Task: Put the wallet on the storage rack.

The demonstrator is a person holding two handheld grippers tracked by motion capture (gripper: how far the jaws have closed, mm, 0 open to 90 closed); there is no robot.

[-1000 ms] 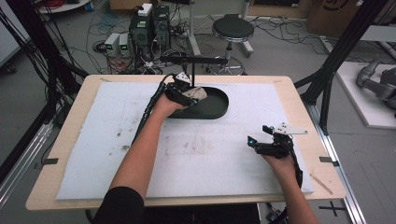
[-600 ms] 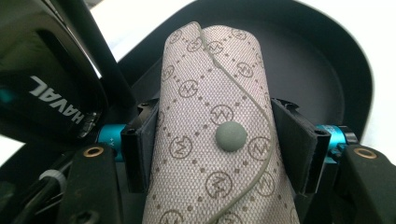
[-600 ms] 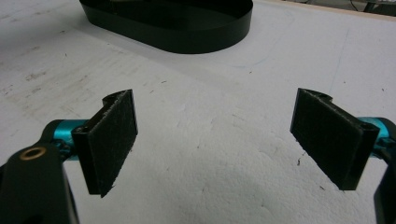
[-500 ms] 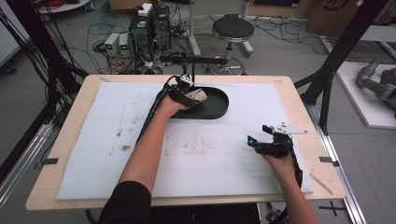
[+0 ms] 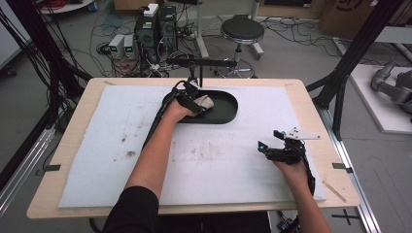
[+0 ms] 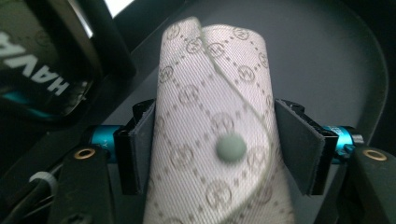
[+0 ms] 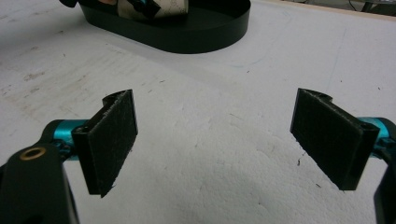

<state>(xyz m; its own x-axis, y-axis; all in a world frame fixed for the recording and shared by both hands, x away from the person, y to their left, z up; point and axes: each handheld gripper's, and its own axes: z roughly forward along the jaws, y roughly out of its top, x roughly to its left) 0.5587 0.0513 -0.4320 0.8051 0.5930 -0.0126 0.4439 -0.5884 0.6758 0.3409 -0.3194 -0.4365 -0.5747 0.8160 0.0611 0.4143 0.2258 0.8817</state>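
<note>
Our left tool (image 6: 224, 149) has barely moved in the last second and still squeezes the small cream patterned cloth pouch (image 6: 215, 135) inside the black oval tray (image 5: 228, 109), so we think the lift has not begun. Our right tool (image 7: 233, 135) still rests wide open and empty on the white foam table (image 5: 218, 160).

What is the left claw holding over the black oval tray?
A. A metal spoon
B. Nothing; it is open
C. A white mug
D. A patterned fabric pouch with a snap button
D: in the left gripper view the left claw has both pads pressed against a beige monogram-patterned fabric pouch with a round snap button, above the black oval tray.
</note>
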